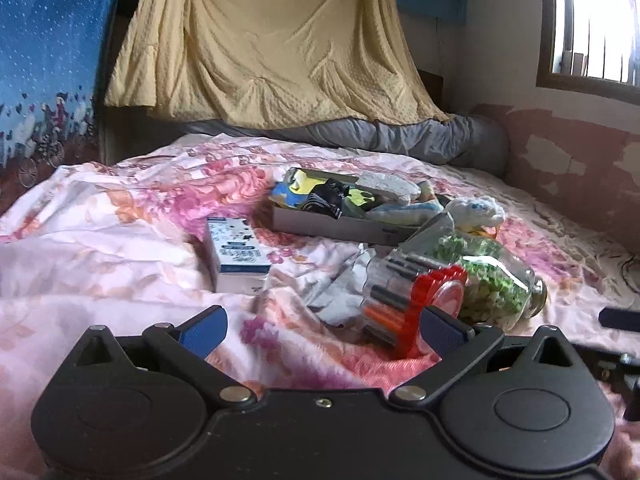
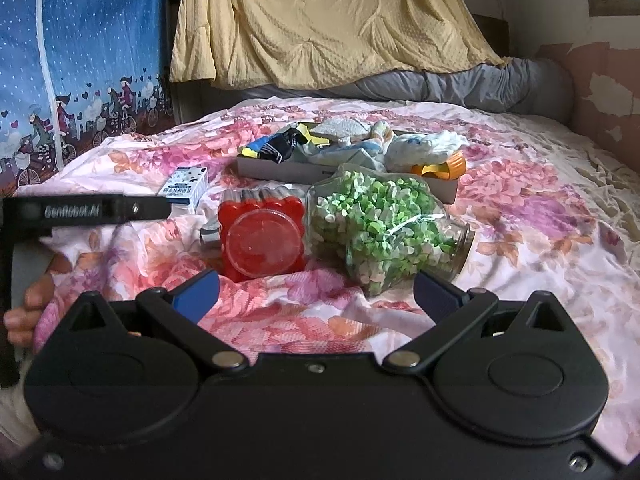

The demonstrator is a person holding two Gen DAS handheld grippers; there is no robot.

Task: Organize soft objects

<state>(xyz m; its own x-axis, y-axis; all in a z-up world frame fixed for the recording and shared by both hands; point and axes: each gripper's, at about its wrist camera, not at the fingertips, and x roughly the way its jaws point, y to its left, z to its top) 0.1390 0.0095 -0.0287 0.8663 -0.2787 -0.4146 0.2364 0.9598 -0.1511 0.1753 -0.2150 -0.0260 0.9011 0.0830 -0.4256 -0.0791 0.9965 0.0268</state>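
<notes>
Both tools hang low over the bed with nothing in them: the left gripper (image 1: 322,330) and the right gripper (image 2: 316,290) each have their 2 blue-padded fingers spread wide.

The soft objects are mostly gathered in the shallow cardboard box (image 2: 280,170) at 12 o'clock from the right gripper: patterned socks (image 2: 280,146), pale folded cloths, and a white plush toy (image 2: 426,146) slumped over its right end. A loose grey cloth (image 1: 336,288) lies crumpled on the sheet at 1 o'clock from the left gripper, just beside the red-lidded plastic jar (image 1: 408,304), which lies on its side.

That cloth looks like the piece left to tidy. A good pick would come down on a raised fold, well clear of the jar and of the glass jar of green and white bits (image 2: 380,224) lying next to it, since either could roll on the soft bedding. Pinch deep enough that only the cloth lifts, not the sheet.

The surface is a rumpled pink floral bedsheet (image 2: 520,208). A small blue-and-white carton (image 1: 238,256) stands at 11 o'clock. Behind, a yellow blanket (image 1: 264,40) hangs over a grey bolster, a blue printed curtain is at 10 o'clock, and a window at 2 o'clock.
</notes>
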